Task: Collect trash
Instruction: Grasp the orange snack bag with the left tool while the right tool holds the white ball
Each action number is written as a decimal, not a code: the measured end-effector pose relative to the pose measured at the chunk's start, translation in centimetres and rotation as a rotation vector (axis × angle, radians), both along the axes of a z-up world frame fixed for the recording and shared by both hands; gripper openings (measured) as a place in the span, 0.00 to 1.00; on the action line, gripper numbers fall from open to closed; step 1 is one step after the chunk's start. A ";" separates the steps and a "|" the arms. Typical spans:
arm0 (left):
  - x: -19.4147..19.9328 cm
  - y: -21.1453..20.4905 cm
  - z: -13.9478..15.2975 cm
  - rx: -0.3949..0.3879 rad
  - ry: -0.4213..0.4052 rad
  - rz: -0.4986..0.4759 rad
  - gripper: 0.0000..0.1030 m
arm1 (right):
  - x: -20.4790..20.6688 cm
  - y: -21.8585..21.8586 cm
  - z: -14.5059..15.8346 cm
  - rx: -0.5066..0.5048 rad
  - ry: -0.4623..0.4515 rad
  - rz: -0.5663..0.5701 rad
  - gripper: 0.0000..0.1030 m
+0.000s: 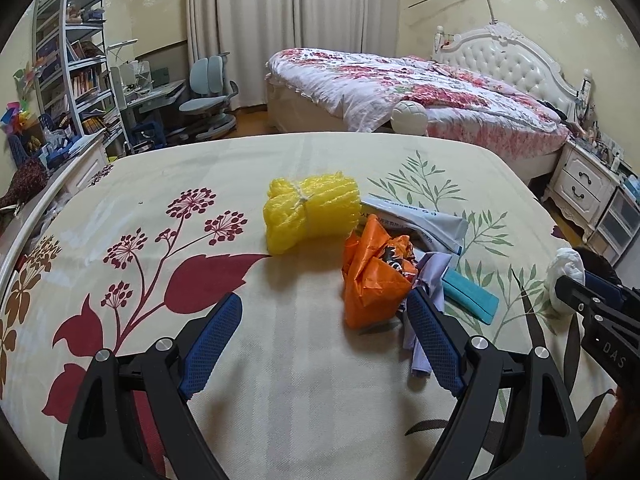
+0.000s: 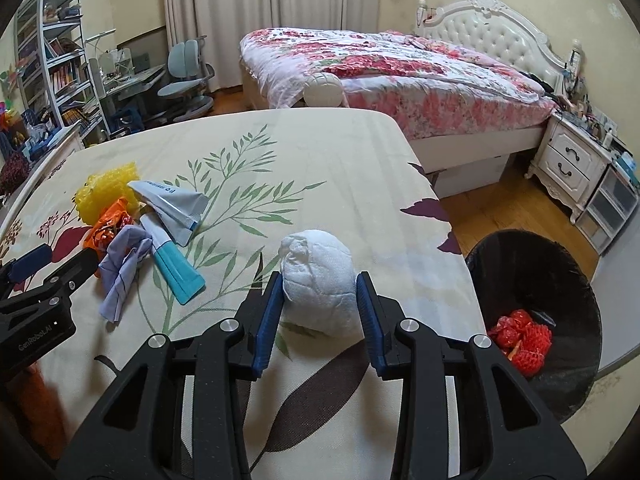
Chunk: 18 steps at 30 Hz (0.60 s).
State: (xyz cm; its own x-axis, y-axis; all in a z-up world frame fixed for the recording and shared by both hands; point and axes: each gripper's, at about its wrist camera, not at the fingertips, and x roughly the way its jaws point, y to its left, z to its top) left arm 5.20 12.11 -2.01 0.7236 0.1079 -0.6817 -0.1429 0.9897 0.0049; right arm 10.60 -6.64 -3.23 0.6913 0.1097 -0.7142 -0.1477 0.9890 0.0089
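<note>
While red netting [image 2: 520, 340] is already binned [image 2: 580, 280], the white wad [image 2: 318, 280] is gripped by the right tongs [image 2: 318, 300]; litter at ten o'clock [image 2: 132, 232] is left, the left tongs [image 1: 324, 320] being held open.

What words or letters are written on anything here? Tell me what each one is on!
"DAS": black body of the right gripper, seen from the left wrist view; it may be cut off.
"GenRobot.AI": black body of the left gripper, seen from the right wrist view.
Grey-and-white flattened packet: blue print, too small to read.
Crumpled orange wrapper: lettering hidden in folds.
</note>
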 end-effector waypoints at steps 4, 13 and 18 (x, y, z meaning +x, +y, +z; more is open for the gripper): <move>0.8 -0.1 -0.1 -0.008 0.009 -0.002 0.82 | 0.1 0.0 0.0 0.004 0.000 -0.001 0.36; 2.3 -0.2 -0.2 -0.019 0.021 -0.019 0.82 | 0.8 -0.2 0.0 0.026 0.007 -0.004 0.38; 2.8 -0.7 -0.4 -0.028 0.029 -0.060 0.64 | 1.2 -0.3 -0.3 0.023 0.015 -0.003 0.42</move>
State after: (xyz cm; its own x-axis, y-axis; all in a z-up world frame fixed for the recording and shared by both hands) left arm 7.96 11.39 -2.39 0.7084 0.0456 -0.7044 -0.0835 0.9963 -0.0195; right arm 11.81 -6.92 -3.56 0.6806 0.1243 -0.7220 -0.1442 0.9890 0.0343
